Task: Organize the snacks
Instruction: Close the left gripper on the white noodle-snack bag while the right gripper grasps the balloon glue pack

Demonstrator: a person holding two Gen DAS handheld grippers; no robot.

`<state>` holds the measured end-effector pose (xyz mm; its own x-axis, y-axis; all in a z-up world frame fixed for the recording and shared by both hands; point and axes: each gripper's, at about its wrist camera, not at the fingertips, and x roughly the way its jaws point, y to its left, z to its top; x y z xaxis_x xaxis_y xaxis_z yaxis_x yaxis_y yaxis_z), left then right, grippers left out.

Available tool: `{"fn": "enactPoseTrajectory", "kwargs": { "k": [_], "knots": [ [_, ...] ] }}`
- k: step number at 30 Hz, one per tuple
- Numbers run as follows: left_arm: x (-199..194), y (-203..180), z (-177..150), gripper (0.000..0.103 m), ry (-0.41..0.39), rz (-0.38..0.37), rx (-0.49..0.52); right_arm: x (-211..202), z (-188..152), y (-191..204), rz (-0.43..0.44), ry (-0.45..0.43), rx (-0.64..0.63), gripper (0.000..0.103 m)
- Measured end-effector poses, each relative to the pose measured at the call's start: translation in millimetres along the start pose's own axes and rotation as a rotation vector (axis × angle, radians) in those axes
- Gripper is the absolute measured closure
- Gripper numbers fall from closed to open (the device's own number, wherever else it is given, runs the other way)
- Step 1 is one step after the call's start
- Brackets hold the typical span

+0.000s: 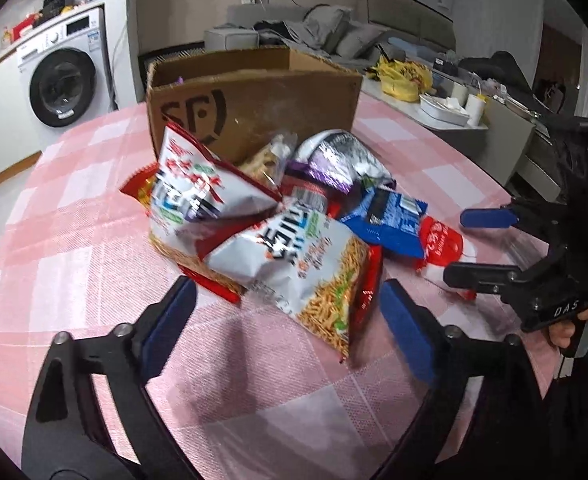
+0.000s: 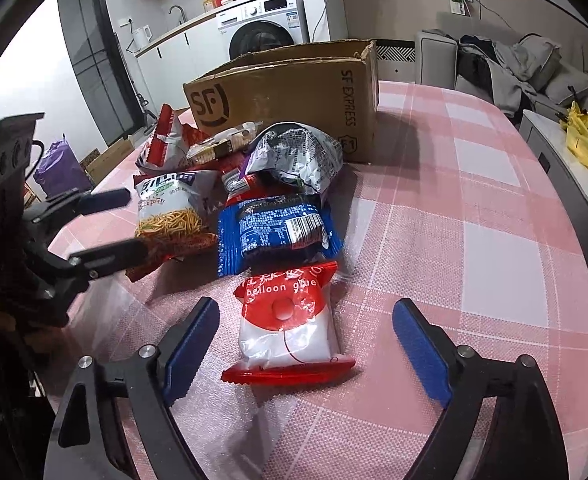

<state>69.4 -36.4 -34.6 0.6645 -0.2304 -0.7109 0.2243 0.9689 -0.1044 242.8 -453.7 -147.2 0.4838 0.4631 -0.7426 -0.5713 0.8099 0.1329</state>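
While the snack bags [image 1: 278, 216] are heaped mid-frame before the cardboard box [image 1: 254, 96], nothing is seen packed; left gripper [image 1: 290, 328] and right gripper [image 2: 306, 344] are held spread, empty.

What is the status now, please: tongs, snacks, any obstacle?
Left tongs open, right tongs open, both empty. Red-and-white "balloon glue" packet lies between right tongs. Brown cardboard SF box behind pile, nothing blocking.
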Motion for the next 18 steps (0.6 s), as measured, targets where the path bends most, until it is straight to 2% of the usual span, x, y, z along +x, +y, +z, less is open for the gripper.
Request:
{"fn": "enactPoseTrajectory", "kwargs": {
  "k": [3, 10, 18],
  "knots": [
    [6.5, -0.2, -1.4, 0.029, 0.031, -0.023, -0.016, 1.5, -0.7, 0.8, 0.002, 0.007, -0.005, 0.012],
    [18.0, 4.8, 1.2, 0.03, 0.065, -0.092, -0.077, 3.2, -1.7, 0.6, 0.015, 0.013, -0.004, 0.012],
    [27.1, -0.7, 11.7, 0.031, 0.07, -0.075, -0.087, 4.3, -1.2, 4.2, 0.016, 0.015, -0.014, 0.013]
  ]
}}
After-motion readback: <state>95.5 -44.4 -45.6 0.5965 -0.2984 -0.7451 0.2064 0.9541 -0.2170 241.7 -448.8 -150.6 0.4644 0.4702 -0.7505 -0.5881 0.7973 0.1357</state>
